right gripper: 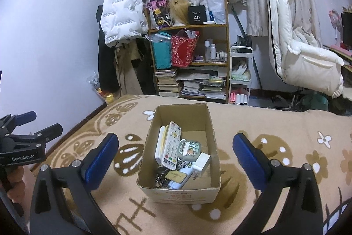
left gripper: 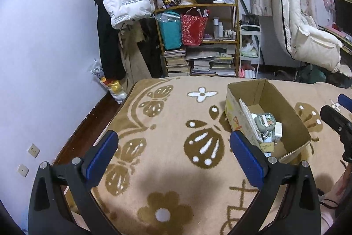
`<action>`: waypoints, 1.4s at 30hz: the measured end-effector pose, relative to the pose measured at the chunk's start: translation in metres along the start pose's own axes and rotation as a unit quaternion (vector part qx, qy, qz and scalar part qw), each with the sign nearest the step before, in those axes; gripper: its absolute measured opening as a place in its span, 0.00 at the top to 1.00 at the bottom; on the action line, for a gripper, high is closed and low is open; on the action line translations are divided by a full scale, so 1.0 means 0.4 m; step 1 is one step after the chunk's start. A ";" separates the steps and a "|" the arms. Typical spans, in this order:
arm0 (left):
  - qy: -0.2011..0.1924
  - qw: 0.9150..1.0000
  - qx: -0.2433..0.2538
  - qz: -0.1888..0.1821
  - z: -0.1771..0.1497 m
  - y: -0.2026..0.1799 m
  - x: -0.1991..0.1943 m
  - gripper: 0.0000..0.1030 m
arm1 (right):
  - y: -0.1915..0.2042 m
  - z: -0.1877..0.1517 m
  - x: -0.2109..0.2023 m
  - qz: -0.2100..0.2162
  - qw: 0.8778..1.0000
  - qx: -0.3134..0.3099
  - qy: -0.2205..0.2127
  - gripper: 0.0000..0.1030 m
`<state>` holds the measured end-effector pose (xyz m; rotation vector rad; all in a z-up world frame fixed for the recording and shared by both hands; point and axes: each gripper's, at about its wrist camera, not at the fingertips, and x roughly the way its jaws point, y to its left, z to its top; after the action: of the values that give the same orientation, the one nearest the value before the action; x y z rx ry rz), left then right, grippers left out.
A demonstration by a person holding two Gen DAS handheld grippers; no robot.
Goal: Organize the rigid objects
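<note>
Both grippers (left gripper: 171, 155) (right gripper: 176, 158) spread wide, empty, above blanket (left gripper: 171, 120); filled cardboard box (right gripper: 211, 169) unobstructed

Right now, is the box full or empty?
Partly full. The box holds a remote, a charger and keys; bare cardboard shows at its far end.

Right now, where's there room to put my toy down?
The blanket lies bare left and right of the cardboard box, and in front. Inside, the far end by the back wall is free; the near end is crowded with the remote, charger and keys.
</note>
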<state>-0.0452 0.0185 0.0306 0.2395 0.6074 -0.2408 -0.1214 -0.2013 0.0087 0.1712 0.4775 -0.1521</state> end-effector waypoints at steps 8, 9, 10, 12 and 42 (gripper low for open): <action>-0.019 0.999 0.004 0.039 -0.009 -0.009 -0.003 0.02 | -0.008 -0.014 0.022 0.013 1.000 0.005 0.010 0.00; -0.018 0.999 0.002 0.042 -0.010 -0.008 -0.001 0.02 | -0.009 -0.015 0.026 0.015 1.000 0.006 0.013 0.00; -0.015 0.999 0.001 0.043 -0.012 -0.006 0.003 0.02 | -0.010 -0.015 0.029 0.016 1.000 0.007 0.014 0.00; -0.011 0.999 -0.002 0.051 -0.014 -0.002 0.008 0.02 | -0.013 -0.016 0.035 0.017 1.000 0.009 0.017 0.00; -0.013 0.997 0.023 0.079 -0.019 -0.024 0.009 0.02 | -0.004 -0.021 0.050 0.020 1.000 0.007 0.022 0.00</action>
<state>-0.0493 0.0112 0.0211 0.3267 0.5544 -0.1045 -0.1078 -0.2032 -0.0083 0.1989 0.5163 -0.1128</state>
